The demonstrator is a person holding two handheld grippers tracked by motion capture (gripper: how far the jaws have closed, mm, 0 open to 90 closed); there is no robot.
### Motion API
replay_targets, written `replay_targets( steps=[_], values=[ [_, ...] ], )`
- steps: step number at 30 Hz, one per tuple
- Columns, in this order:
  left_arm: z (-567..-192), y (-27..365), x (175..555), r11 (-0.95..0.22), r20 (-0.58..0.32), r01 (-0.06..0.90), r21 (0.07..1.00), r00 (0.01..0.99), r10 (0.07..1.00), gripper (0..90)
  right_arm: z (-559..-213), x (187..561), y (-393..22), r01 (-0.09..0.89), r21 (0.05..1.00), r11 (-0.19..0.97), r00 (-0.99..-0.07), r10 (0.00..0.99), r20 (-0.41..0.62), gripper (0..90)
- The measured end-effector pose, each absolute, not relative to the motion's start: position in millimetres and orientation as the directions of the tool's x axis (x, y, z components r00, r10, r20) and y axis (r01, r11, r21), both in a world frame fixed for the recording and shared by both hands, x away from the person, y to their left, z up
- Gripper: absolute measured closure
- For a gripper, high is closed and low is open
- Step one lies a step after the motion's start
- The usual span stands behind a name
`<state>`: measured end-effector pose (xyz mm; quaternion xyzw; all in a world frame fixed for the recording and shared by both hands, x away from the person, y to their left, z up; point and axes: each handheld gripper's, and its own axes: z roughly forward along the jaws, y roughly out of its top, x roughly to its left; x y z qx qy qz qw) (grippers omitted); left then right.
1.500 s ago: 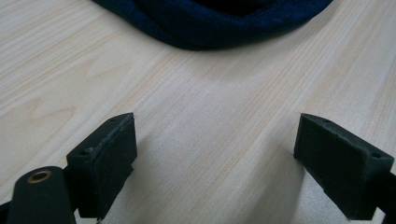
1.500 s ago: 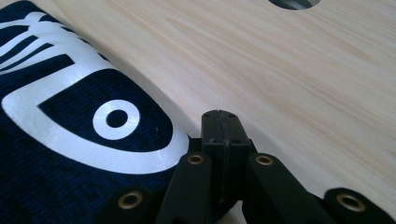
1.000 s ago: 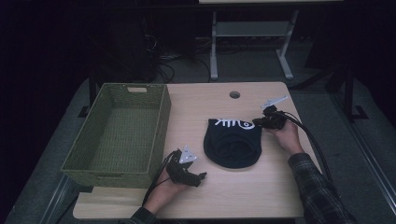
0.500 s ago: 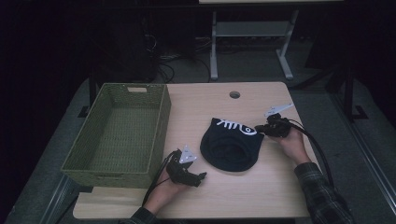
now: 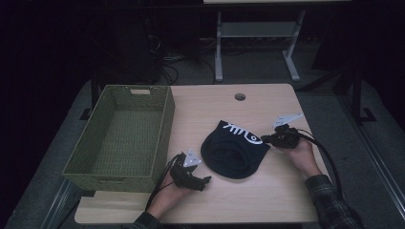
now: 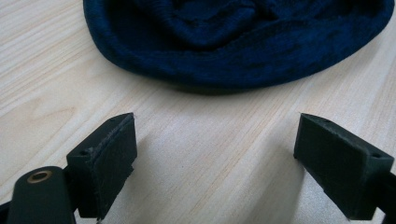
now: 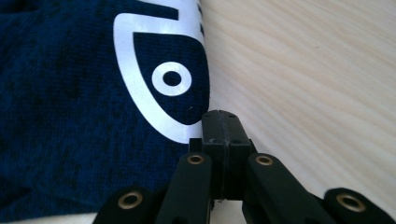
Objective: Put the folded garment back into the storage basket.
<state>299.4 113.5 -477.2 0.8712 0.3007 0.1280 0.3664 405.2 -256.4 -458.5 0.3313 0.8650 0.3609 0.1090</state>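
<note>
1. Two claws work one worktop (image 5: 286, 200), a pale wood top with a round cable hole near its far edge. Biggest item is the green woven basket (image 5: 122, 138) on the left part, nothing visible inside it.
2. Dark blue knit hat (image 5: 234, 153) lies right of the basket and apart from it, brim opening towards the person, white fish-shaped print (image 7: 159, 70) on its far right part.
3. Judgement: the step in hand looks like dragging or straightening the hat by its edge, with the basket the likely destination. To do it well, keep the pull low and slow along the wood so the knit slides rather than stretches, and bring the second claw onto the near brim before lifting, so the hat goes up flat.
4. Right hand (image 5: 301, 150) rests on the wood at the hat's right side, forearm coming in from the lower right, cable trailing back over the edge. Right claw (image 7: 220, 128) points left at the hat, jaws pressed together; fabric by the print appears pinched, though the pads hide the bite.
5. Left hand (image 5: 174, 188) lies near the basket's front corner. Left claw (image 6: 217, 154) is spread wide, nothing between its jaws, aimed at the near brim, just short of it.
</note>
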Motion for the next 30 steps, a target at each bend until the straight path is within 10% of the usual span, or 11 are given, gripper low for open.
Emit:
replay_targets(
  steps=[20, 30],
  values=[
    [-478, 114, 300, -0.552, 0.002, 0.428, 0.715, 0.789, 0.615, 12.2, -446, 362, -271, 0.488, 0.739, 0.465, -0.738, 0.671, 0.066, 89.7],
    [-478, 114, 299, -0.55, 0.001, 0.429, 0.717, 0.788, 0.616, 12.1, -442, 336, -291, 0.512, 0.754, 0.412, -0.681, 0.729, 0.064, 67.7]
  ],
)
